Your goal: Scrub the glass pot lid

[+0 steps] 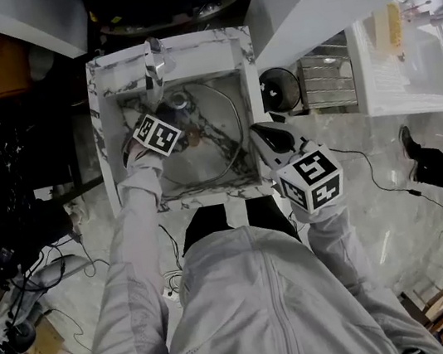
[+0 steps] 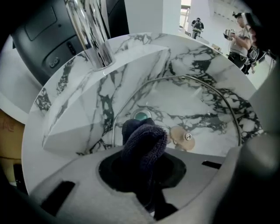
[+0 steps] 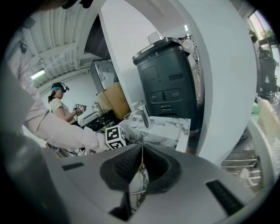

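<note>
The scrubbing looks to be under way rather than finished. The left gripper is down in the marble sink, clamped on a dark knitted cloth whose folded end sticks out past the jaws. The cloth sits over the glass pot lid at about the lid's 10 o'clock edge, near the drain. I cannot tell whether the cloth is pressing on the glass or is just above it. No suds or running water show, so I cannot judge how much of the surface is already cleaned. Most of the lid, from 12 round to 6 o'clock, lies away from the cloth and probably remains to be covered.

The right gripper hangs outside the basin, off the lid's 4 o'clock side, with its jaws together on nothing, so nothing steadies the lid.

The lid lies flat on the sink floor below the faucet. Its glass is clear enough to show the marble veins through it, with a thin metal rim and a tan central knob.
</note>
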Available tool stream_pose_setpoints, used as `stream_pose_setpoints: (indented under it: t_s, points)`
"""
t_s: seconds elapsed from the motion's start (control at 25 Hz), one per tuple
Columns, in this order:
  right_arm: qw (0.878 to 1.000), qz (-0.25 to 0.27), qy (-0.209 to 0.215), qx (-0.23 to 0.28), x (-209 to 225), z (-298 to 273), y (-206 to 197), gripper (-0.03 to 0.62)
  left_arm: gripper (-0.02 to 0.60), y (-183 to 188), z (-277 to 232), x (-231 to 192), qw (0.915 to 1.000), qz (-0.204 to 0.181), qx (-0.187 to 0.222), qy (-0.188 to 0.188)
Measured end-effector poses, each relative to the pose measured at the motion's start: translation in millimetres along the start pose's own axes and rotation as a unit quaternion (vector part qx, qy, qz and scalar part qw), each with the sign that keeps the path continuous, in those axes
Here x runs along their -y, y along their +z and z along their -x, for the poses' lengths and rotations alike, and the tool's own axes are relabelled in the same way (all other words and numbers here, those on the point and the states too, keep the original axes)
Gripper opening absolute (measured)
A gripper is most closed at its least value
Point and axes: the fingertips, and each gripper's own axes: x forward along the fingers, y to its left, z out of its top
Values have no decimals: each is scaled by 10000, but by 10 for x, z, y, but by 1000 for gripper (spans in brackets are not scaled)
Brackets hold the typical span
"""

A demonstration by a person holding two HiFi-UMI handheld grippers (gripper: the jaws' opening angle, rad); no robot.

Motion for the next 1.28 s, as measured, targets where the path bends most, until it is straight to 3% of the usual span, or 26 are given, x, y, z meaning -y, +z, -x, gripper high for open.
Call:
stream_pose_setpoints:
  t_s: [0.24,0.64,1.08,1.28]
  points:
    - [10000,-54,26,-68,68,8,-52,31,71,240,-26,-101,9988,278,310,243]
    - [9999,-97,-10,-121,175,65,-97,31,71,575,-62,44,9971,357,577,334]
    - [9998,-142,-96,-136,205,139,-166,31,71,889,-118,658,9950,303,889,-336]
    - [9998,-132,-90,-100,183,136,-155,31,71,857,-113,970,9933,84,889,-731]
